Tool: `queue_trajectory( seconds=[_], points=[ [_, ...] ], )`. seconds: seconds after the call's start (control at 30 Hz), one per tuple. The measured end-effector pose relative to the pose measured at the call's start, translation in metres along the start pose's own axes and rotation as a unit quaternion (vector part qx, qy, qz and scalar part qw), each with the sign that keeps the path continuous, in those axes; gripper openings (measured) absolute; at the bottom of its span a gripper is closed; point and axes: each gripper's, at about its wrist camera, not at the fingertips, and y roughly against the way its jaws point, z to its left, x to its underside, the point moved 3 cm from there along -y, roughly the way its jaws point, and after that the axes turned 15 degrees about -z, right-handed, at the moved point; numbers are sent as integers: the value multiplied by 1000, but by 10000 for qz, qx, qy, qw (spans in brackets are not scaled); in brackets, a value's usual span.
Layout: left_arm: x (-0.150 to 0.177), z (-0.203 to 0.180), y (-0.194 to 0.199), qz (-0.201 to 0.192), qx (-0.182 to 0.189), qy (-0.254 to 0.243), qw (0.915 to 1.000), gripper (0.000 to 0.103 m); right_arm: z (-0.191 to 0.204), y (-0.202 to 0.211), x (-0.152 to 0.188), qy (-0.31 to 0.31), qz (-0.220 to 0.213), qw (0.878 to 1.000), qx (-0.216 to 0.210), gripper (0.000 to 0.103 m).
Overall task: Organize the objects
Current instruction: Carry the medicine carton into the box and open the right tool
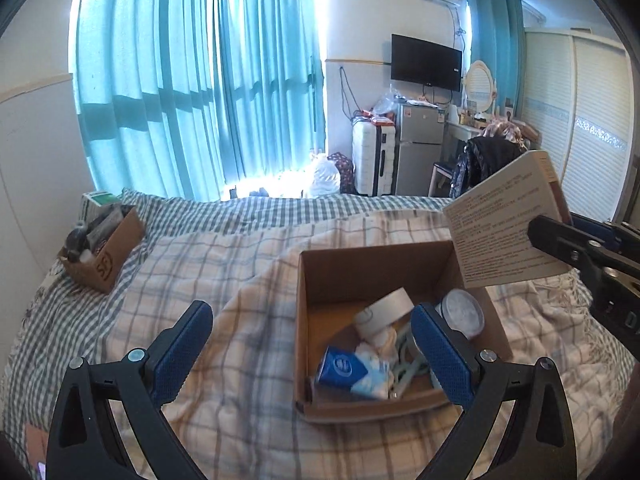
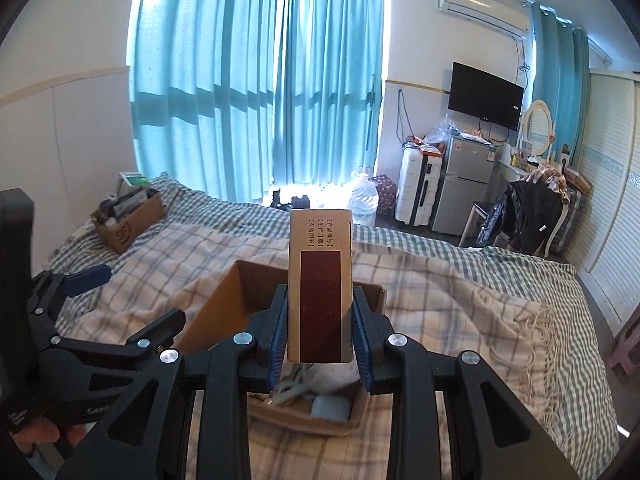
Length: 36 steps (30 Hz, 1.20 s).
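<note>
An open cardboard box (image 1: 328, 280) sits on the plaid blanket and holds a tape roll (image 1: 386, 310), a round tin (image 1: 464, 312), a blue packet (image 1: 340, 368) and other small items. My right gripper (image 2: 320, 320) is shut on a tall tan carton (image 2: 320, 280) with a dark red panel, held upright above the box (image 2: 224, 304). In the left wrist view the carton (image 1: 504, 224) hangs over the box's right rim. My left gripper (image 1: 312, 340) is open and empty, just in front of the box.
A second cardboard box (image 1: 104, 252) full of items sits at the bed's far left, with a green-white package (image 1: 100, 198) behind it. Beyond the bed stand a suitcase (image 1: 372, 160), a small fridge (image 1: 420, 148) and a chair with clothes (image 1: 480, 164).
</note>
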Motion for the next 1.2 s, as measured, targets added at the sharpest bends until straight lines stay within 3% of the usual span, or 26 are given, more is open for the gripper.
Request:
queue_trajectory(
  seconds=[0.23, 0.4, 0.7, 0.73, 0.8, 1.13, 1.2],
  points=[
    [18, -13, -54, 84, 103, -138, 9998, 102, -17, -73, 24, 83, 266, 9995, 150, 28],
    [35, -19, -74, 198, 164, -224, 9994, 102, -23, -100, 46, 84, 368, 9991, 186, 28],
    [41, -22, -67, 167, 329, -191, 9991, 102, -27, -94, 44, -245, 254, 9993, 110, 31],
    [40, -23, -64, 149, 336, -232, 9991, 102, -27, -92, 43, -265, 245, 9993, 96, 34],
    [38, -23, -58, 162, 317, -304, 9989, 102, -25, -84, 38, -293, 195, 9994, 59, 54],
    [4, -11, -5, 28, 166, -61, 9998, 102, -25, -21, 0, -269, 13, 9995, 159, 59],
    [-8, -11, 11, -98, 143, -62, 9998, 103, -27, -3, -11, -238, -75, 9994, 222, 65]
  ],
)
